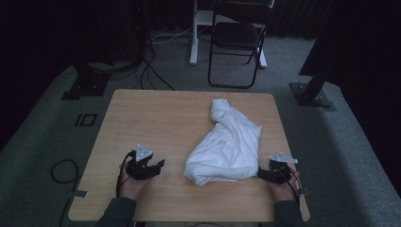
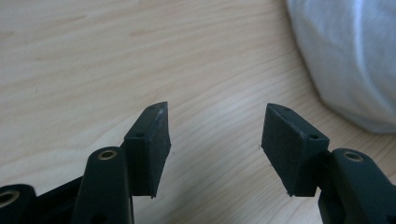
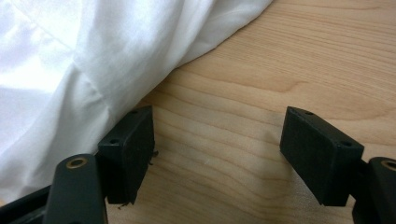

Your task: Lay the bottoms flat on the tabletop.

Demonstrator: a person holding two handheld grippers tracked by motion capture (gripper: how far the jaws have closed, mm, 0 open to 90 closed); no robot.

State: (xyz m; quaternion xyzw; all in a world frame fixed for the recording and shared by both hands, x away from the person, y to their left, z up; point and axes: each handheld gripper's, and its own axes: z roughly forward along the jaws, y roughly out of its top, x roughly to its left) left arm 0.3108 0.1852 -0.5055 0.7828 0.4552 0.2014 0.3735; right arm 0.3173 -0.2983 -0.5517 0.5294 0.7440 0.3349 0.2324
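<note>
**White cloth bundled on the worktop, both hand-held grippers open beside it**

A white cloth (image 1: 227,149) lies in a crumpled, loosely folded heap on the right half of the wooden worktop (image 1: 156,118); its broad end sits near the person's edge, and a narrower twisted end runs away towards the far edge.

The left hand-held gripper (image 1: 158,165) is held over the worktop to the left of the cloth, near it but apart from it; its jaws stand wide apart with nothing but bare wood between them, and in the left gripper view the left hand-held gripper (image 2: 215,135) has the rounded edge of the white cloth (image 2: 350,56) up at the right, clear of both pads.

The right hand-held gripper (image 1: 261,173) sits at the near right corner of the cloth; its jaws are spread wide and hold nothing. In the right gripper view the right hand-held gripper (image 3: 217,149) looks along bare wood, while the white cloth (image 3: 84,70) hangs over the left side and comes down right beside the outer face of the left-hand jaw; whether the fabric touches that jaw I cannot tell.

Beyond the worktop, on the grey carpet, stands a black folding chair (image 1: 239,40); dark cables (image 1: 151,71) trail across the floor at the left.
</note>
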